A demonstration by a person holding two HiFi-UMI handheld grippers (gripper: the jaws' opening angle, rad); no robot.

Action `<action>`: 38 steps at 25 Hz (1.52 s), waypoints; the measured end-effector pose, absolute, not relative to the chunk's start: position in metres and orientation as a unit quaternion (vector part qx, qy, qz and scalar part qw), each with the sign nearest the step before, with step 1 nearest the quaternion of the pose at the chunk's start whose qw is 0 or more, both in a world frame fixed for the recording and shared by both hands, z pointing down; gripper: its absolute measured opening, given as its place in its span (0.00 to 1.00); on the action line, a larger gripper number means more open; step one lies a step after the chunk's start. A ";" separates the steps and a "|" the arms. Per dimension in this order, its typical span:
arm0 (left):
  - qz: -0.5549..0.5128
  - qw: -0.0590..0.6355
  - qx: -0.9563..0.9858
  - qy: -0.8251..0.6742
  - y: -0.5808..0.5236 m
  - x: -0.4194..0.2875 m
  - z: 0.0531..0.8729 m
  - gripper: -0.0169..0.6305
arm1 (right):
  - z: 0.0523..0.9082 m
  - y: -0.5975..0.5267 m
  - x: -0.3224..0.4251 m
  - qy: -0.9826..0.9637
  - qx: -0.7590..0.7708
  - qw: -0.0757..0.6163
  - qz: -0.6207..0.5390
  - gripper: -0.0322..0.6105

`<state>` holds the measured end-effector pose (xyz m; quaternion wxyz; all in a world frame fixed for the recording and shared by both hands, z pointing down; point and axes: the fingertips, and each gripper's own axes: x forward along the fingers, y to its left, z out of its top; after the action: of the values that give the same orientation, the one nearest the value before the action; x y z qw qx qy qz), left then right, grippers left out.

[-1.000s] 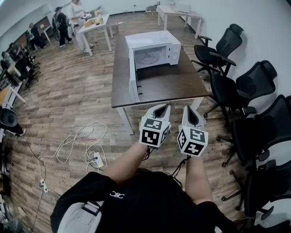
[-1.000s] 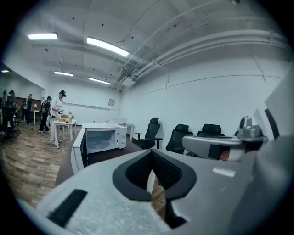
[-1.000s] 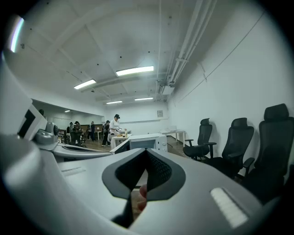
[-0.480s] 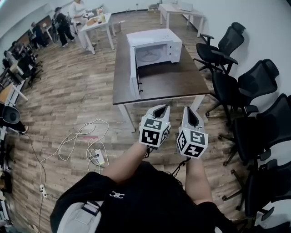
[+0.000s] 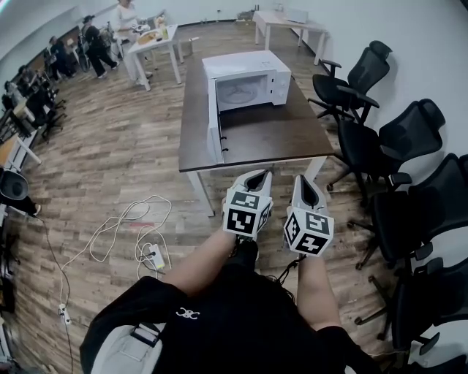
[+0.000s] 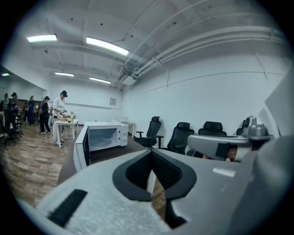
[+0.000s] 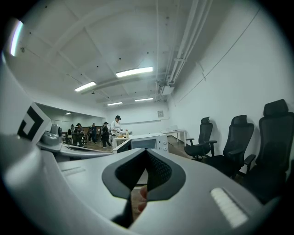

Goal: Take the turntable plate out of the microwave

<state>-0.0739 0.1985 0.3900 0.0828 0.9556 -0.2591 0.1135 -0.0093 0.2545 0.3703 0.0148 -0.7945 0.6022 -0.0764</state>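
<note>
A white microwave (image 5: 245,82) stands at the far end of a dark brown table (image 5: 263,135), its door (image 5: 216,131) swung open to the left. The pale glass turntable plate (image 5: 238,92) lies inside the cavity. Both grippers hang in front of the table's near edge, well short of the microwave. My left gripper (image 5: 261,174) is shut with nothing in it, and my right gripper (image 5: 304,178) beside it is also shut and empty. In the left gripper view the microwave (image 6: 104,137) shows ahead past the shut left gripper (image 6: 151,153). The right gripper (image 7: 146,153) points at the microwave (image 7: 146,141) too.
Black office chairs (image 5: 380,139) line the right wall close to the table. White cables and a power strip (image 5: 150,256) lie on the wooden floor at the left. People stand at a white table (image 5: 150,36) far back left. Another white table (image 5: 285,18) stands behind.
Both grippers stay where they were, still shut. Only the head view shifts slightly.
</note>
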 end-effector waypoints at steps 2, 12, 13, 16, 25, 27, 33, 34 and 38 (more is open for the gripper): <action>0.108 0.082 0.956 -0.259 0.194 -0.071 0.389 0.04 | 0.369 0.251 -0.008 0.602 -0.795 0.011 -0.070 0.06; 0.096 0.096 0.957 -0.255 0.159 -0.058 0.400 0.04 | 0.379 0.218 0.005 0.599 -0.797 0.006 -0.071 0.06; 0.096 0.099 0.957 -0.256 0.154 -0.057 0.402 0.04 | 0.380 0.214 0.006 0.600 -0.797 0.004 -0.071 0.06; 0.097 0.103 0.956 -0.258 0.141 -0.052 0.409 0.04 | 0.385 0.202 0.012 0.601 -0.796 0.002 -0.071 0.06; 0.100 0.111 0.954 -0.260 0.084 -0.015 0.417 0.04 | 0.392 0.150 0.047 0.599 -0.797 -0.001 -0.073 0.06; 0.101 0.113 0.953 -0.262 0.069 -0.005 0.418 0.04 | 0.392 0.136 0.058 0.599 -0.798 -0.003 -0.073 0.06; 0.105 0.122 0.949 -0.270 0.019 0.022 0.419 0.04 | 0.393 0.086 0.086 0.604 -0.793 -0.008 -0.081 0.06; 0.105 0.124 0.948 -0.272 0.009 0.027 0.419 0.04 | 0.392 0.076 0.090 0.607 -0.791 -0.009 -0.081 0.06; 0.108 0.128 0.945 -0.280 -0.030 0.047 0.419 0.04 | 0.392 0.037 0.111 0.615 -0.784 -0.013 -0.084 0.06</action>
<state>0.0468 -0.0297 0.4191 0.1281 0.9452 -0.2803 0.1077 0.1108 0.0366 0.3922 -0.0130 -0.7842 0.6147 -0.0836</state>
